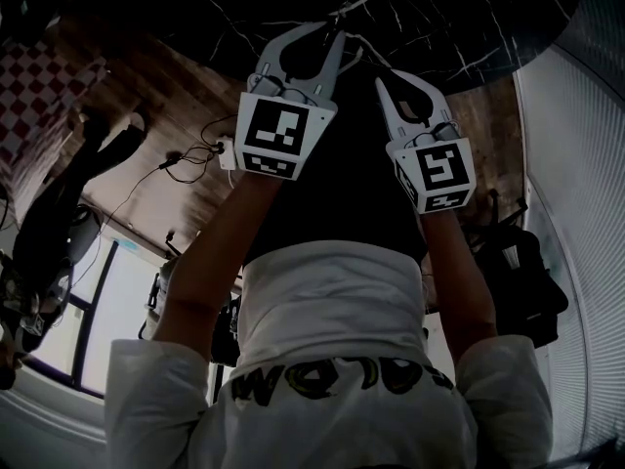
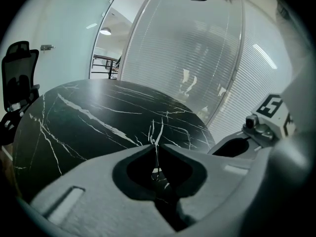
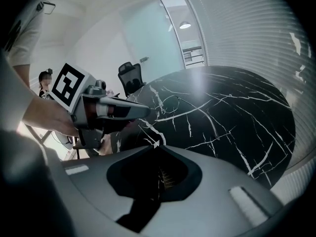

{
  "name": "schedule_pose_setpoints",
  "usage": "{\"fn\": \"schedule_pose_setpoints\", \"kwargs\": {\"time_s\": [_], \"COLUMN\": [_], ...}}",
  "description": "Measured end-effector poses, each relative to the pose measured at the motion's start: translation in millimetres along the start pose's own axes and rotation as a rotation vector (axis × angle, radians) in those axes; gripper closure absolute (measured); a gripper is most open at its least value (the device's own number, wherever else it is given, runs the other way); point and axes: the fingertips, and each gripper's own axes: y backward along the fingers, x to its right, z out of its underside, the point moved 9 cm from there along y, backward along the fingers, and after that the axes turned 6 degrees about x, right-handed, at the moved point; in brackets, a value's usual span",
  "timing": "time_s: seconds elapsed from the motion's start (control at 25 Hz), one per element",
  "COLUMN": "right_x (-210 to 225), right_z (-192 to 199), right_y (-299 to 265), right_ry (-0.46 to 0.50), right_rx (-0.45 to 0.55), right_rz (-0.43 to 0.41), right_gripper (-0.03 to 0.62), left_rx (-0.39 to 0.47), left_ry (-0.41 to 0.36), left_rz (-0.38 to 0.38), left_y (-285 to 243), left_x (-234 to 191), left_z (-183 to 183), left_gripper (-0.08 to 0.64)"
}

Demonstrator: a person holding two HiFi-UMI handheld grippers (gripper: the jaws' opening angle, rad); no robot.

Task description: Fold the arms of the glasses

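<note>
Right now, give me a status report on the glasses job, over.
Left hand-held gripper shut, seemingly on the glasses arm. Right hand-held gripper shut, empty. Fold state unclear. No obstruction seen on the black marble table.

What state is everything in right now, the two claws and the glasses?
Glasses: held over the table; arms too faint to tell folded or open.
Left claw: shut on a thin wire of the glasses.
Right claw: shut, nothing between its tips.
</note>
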Motion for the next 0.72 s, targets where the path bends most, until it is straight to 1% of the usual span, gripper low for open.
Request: {"fn": "schedule_pose_setpoints", "kwargs": {"time_s": [0.16, 0.72], "right_x": [3, 12], "right_z": [-5, -21], "right_y": [-2, -13], "right_ry": [0.012, 0.056], "right_rx": [0.0, 0.015], "right_rz": [0.003, 0.018], "right_gripper": [0.56, 0.56], "left_rx": [-0.004, -0.017], "left_ry": [0.005, 0.024], "left_rz": [0.002, 0.01], "left_y": [1, 5], "left_x": [1, 5], "left_z": [0, 4], "left_gripper": [0.546, 0.549]}}
